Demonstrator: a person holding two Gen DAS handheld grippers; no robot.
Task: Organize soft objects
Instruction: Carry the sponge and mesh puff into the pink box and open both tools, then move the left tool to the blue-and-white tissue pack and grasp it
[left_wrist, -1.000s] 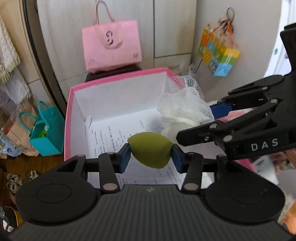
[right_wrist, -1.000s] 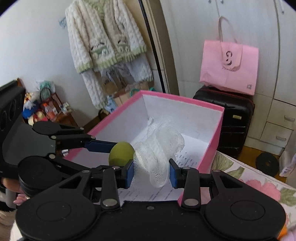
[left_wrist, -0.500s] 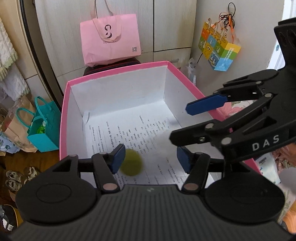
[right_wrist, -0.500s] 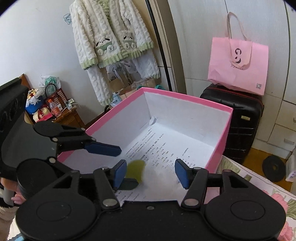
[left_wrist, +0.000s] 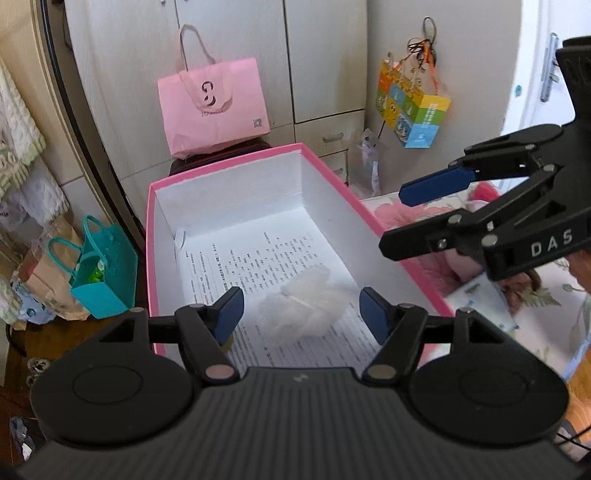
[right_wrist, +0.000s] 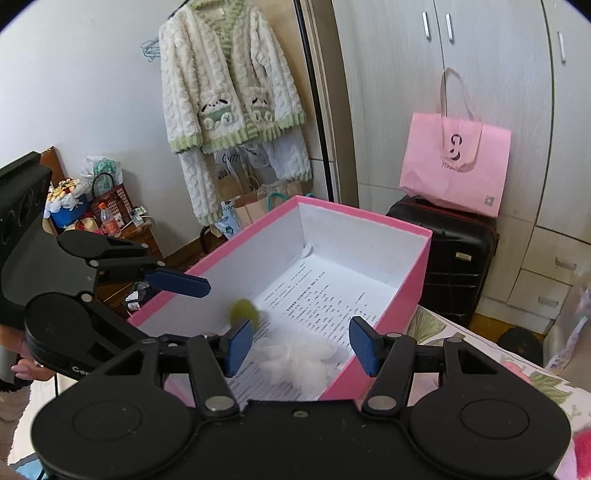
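I have both tools hovering over the pink box (left_wrist: 334, 173), whose white inside is lined with a printed sheet (left_wrist: 266, 254); its rows of small text are too fine for me to read. My left gripper (left_wrist: 301, 312) has its blue pads spread wide with nothing between them, and my right gripper (right_wrist: 301, 345) is spread apart and empty as well. The white mesh puff (left_wrist: 304, 308) lies on the sheet near the close end of the box. The olive-green sponge (right_wrist: 243, 312) sits in the box beside it, blurred, near the left wall. From the left wrist view I read "DAS" on the right tool's body. A pink tote bag (right_wrist: 456, 166) with a curly logo rests on a black suitcase (right_wrist: 452, 266) behind the box.
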